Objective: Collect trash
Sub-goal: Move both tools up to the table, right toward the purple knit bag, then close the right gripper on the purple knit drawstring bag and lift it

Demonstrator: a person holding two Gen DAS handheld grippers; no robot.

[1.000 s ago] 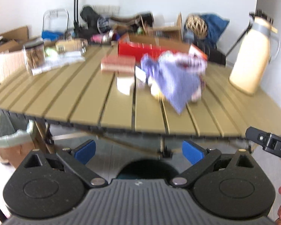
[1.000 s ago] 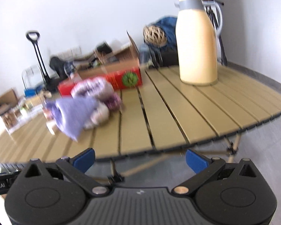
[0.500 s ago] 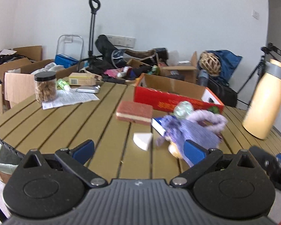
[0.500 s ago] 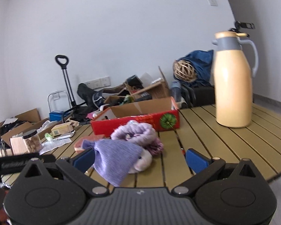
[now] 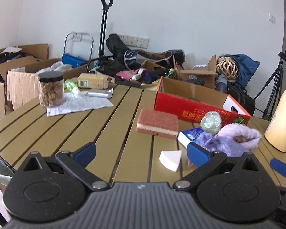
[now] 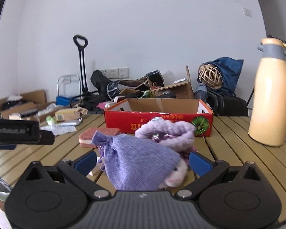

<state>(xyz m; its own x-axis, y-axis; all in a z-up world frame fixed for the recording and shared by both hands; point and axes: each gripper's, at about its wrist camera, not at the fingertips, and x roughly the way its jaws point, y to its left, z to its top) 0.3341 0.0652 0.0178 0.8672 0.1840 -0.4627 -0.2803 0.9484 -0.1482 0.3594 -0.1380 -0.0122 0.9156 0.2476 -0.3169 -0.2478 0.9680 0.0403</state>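
On the slatted tan table lie a pink sponge, a white wedge-shaped scrap, a blue-and-white small box, a crumpled clear wrapper ball and purple knitted cloth items. An open red cardboard box stands behind them. My left gripper is open and empty over the table's near edge. My right gripper is open, with a purple drawstring pouch lying between its fingers; I cannot tell if they touch it. The purple knitted ring lies behind it.
A cream thermos jug stands at the table's right. A jar of snacks, printed papers, a small carton and a silver pouch sit at far left. Boxes, bags and a trolley crowd the floor behind.
Both grippers have risen from below the table edge and moved in over the table. The purple pouch now sits between the right gripper's fingers.
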